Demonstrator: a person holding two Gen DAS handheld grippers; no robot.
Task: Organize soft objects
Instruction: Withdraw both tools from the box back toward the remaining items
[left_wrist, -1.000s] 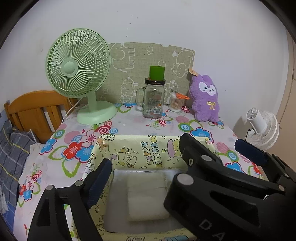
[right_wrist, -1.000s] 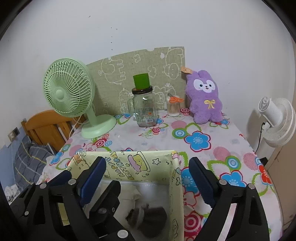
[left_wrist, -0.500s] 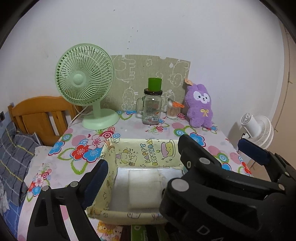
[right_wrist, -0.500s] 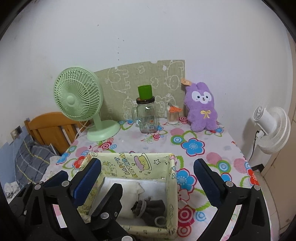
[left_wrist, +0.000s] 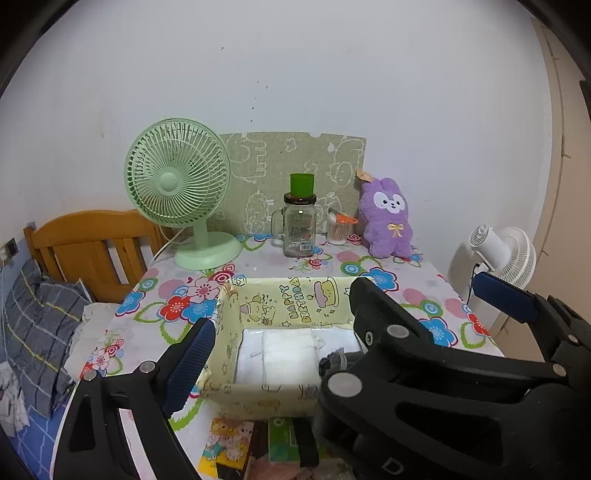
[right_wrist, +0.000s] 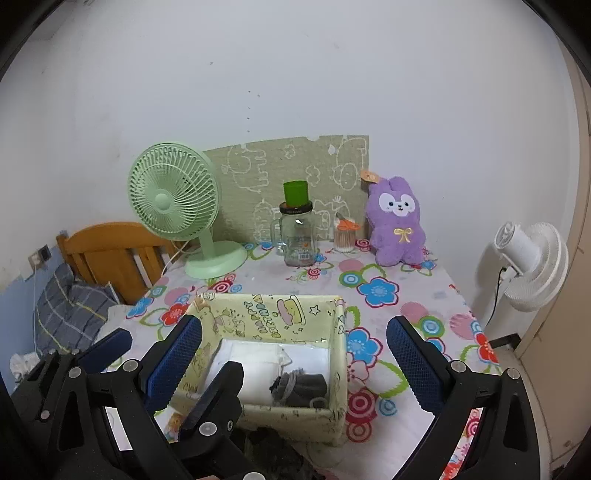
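A yellow fabric storage box (left_wrist: 291, 306) (right_wrist: 258, 314) with cartoon prints stands on the flowered table. Inside lie a folded white cloth (left_wrist: 280, 354) (right_wrist: 251, 365) and a dark grey sock bundle (right_wrist: 301, 386), which shows partly in the left wrist view (left_wrist: 332, 363). My left gripper (left_wrist: 343, 332) is open and empty, held back above the box's near side. My right gripper (right_wrist: 295, 363) is open and empty, also near and above the box. A purple plush rabbit (left_wrist: 388, 218) (right_wrist: 397, 221) sits upright at the table's back right.
At the back stand a green desk fan (left_wrist: 181, 195) (right_wrist: 177, 206), a glass jar (left_wrist: 299, 229) (right_wrist: 297, 240) topped with a green cup, and a toothpick holder (left_wrist: 338, 230). A white fan (right_wrist: 532, 266) stands right of the table. A wooden bed frame (left_wrist: 88, 243) is at left.
Both grippers have pulled back and up from the box, so the whole box and more of the table show. Both stay open and empty.
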